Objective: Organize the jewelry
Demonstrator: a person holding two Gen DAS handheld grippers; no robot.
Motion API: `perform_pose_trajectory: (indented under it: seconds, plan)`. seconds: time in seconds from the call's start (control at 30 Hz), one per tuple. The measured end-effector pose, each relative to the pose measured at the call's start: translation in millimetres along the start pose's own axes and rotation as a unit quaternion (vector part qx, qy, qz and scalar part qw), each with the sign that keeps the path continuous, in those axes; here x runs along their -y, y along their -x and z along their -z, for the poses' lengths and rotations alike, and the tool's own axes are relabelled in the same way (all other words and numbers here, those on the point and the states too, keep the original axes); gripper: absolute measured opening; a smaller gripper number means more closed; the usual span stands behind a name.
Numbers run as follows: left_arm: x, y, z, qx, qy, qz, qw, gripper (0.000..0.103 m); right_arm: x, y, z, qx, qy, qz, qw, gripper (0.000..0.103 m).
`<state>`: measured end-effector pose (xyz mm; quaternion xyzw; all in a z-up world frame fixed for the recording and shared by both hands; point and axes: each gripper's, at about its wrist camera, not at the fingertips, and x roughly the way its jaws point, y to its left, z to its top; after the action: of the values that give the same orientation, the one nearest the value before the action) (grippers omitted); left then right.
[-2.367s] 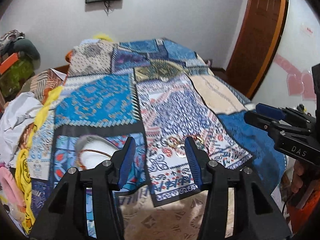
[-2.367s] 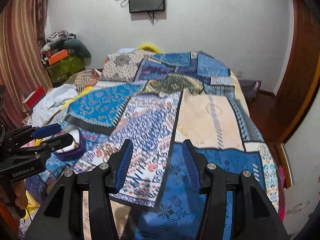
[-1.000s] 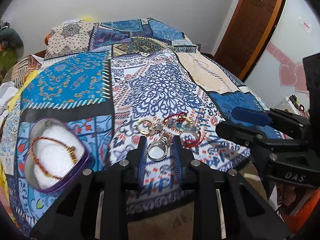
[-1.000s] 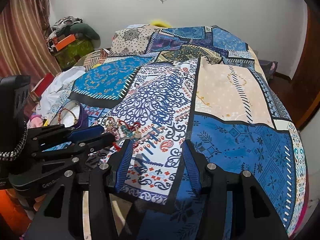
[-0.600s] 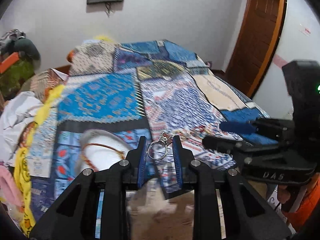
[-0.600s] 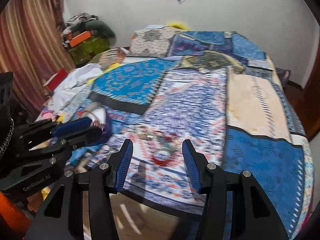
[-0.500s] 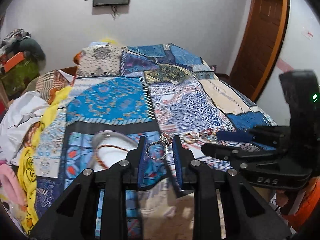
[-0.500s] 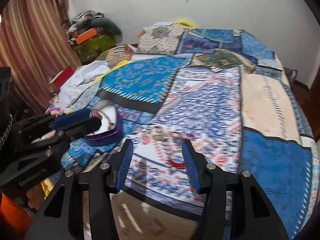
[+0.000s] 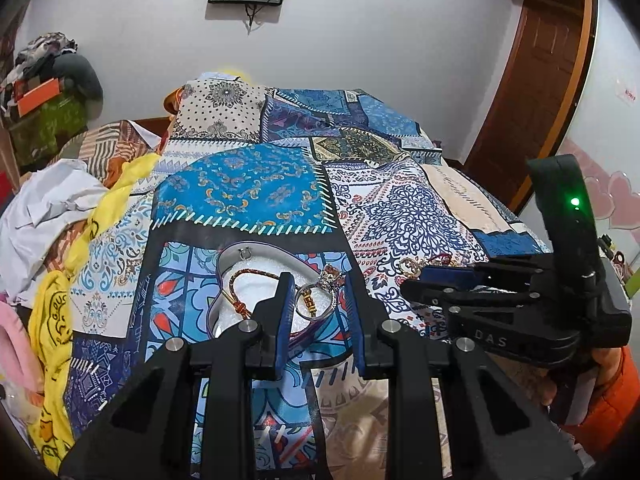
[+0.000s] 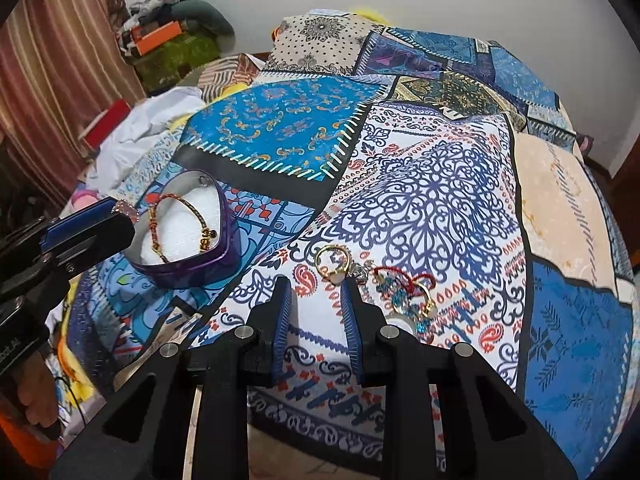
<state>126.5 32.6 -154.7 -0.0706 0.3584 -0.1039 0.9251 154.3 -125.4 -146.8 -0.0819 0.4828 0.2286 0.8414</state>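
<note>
A silver ring with a jewelled top is pinched between the pads of my left gripper. It hangs just over the purple heart-shaped box, which holds white foam and a red-and-gold bracelet. In the right wrist view the left gripper reaches over that box from the left. My right gripper points down at the bedspread with its jaws closing and nothing between them. A gold ring lies just beyond its fingertips. Red-string jewellery lies to its right.
A patchwork bedspread covers the bed. Loose white and yellow clothes are piled along its left side. A brown door stands at the far right. The right gripper juts in from the right of the left wrist view.
My left gripper lifted the silver ring off the jewellery pile and carried it left, over the purple box. My right gripper came in over the pile, and its jaws narrowed.
</note>
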Motion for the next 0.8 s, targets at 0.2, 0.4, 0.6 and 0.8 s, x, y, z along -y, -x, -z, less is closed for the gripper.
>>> perform_pose_trajectory:
  seconds: [0.2,0.4,0.6,0.8]
  plan:
    - [-6,-2,5,0.001,0.008,0.007,0.9999,0.024,-5,-6,-7,-0.003,0.015,0.027,1.0,0.023]
    - [-11,1,7,0.001,0.009,0.001,1.0,0.024,-12,-10,-8,0.005,0.033,0.052,0.998,0.017]
    - [-19,13,7,0.012,0.015,-0.011,0.9998,0.024,-14,1,-6,0.012,0.027,0.05,0.998,0.017]
    - [-30,29,4,0.024,0.019,-0.03,0.9991,0.024,-26,23,-11,0.043,0.017,0.022,0.999,0.017]
